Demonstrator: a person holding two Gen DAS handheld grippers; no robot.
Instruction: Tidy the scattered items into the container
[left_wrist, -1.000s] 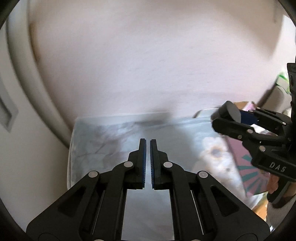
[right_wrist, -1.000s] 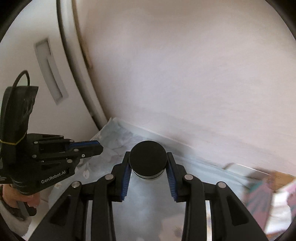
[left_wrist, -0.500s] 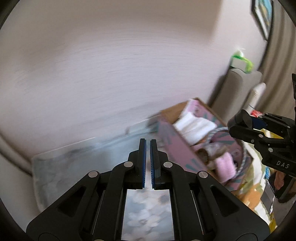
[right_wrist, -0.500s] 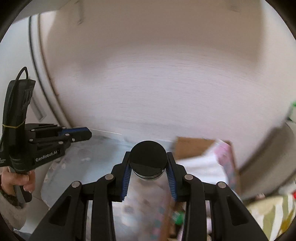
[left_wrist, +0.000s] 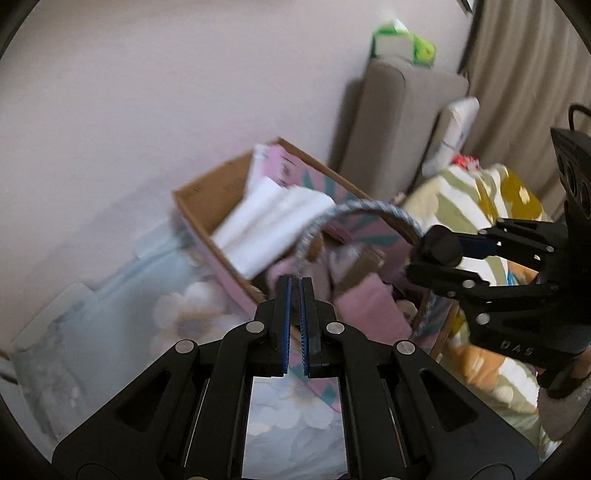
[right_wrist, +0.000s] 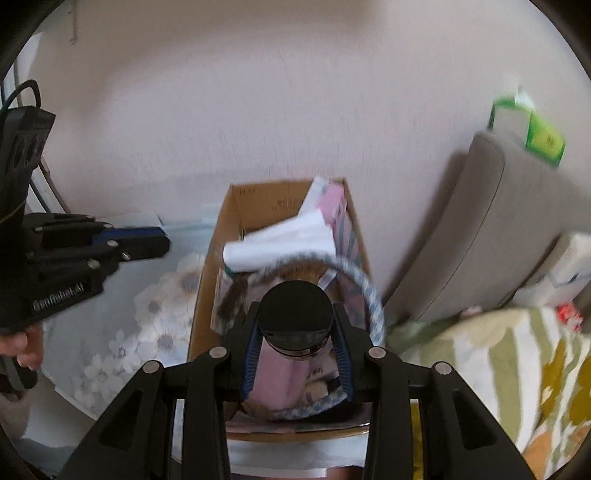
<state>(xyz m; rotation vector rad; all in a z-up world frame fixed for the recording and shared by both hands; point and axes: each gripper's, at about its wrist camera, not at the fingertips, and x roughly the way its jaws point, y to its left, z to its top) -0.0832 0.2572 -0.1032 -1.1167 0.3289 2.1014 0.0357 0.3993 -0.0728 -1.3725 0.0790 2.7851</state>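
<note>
Right gripper (right_wrist: 295, 350) clamps a black-capped bottle (right_wrist: 294, 317) below its cap, long axis upright, cap toward the camera, above the cardboard box (right_wrist: 258, 201). Left gripper (left_wrist: 295, 295) pinched closed, holding nothing.

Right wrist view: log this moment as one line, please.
right gripper: shut on black-capped jar | position: above cardboard box | left gripper: shut, empty | box: already holds white cloth, pink items
</note>
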